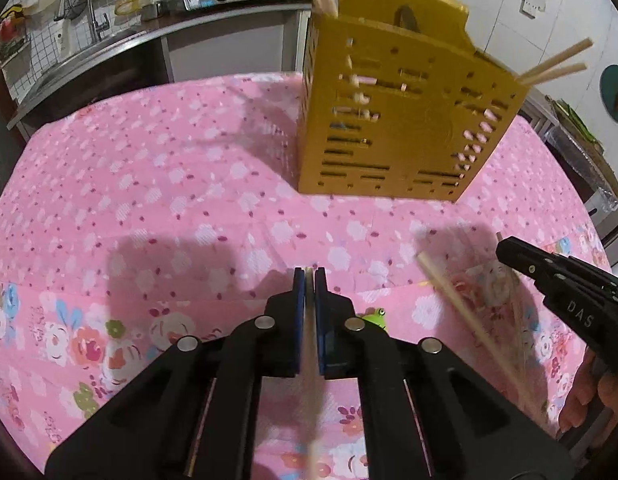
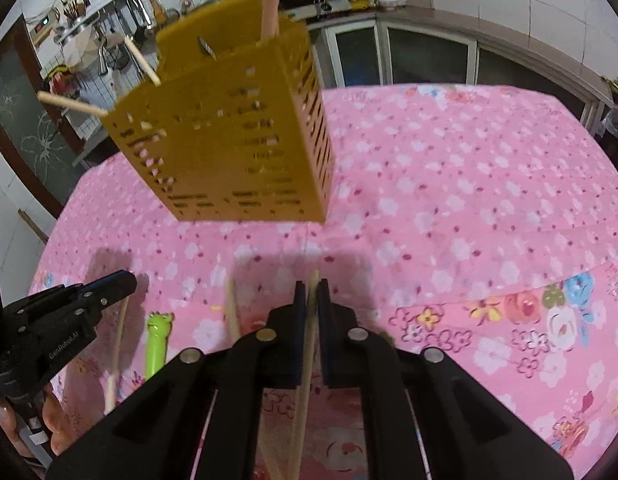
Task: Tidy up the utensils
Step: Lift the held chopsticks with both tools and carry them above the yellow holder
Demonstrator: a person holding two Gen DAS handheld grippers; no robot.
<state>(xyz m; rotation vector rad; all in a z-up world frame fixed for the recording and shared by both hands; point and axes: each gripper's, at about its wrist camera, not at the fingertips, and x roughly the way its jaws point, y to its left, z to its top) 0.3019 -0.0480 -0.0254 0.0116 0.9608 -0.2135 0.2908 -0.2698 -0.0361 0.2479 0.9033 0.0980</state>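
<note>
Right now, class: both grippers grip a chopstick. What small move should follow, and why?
Probably lift the right gripper with its chopstick toward the yellow holder: its jaws are shut on the stick, and the holder already holds chopsticks.

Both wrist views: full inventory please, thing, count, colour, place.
slotted plastic utensil holder: one, mustard yellow, upright on the table, ahead of both tools.
wooden chopsticks in holder: at least four, pale, poking out the top.
loose wooden chopstick: one, pale, on the cloth between the tools.
frog-topped plastic stick: one, green, lying near the left tool.
floral tablecloth: one, pink, covering the table.
left tool: black, shut on a chopstick.
right tool: black, shut on a chopstick.
</note>
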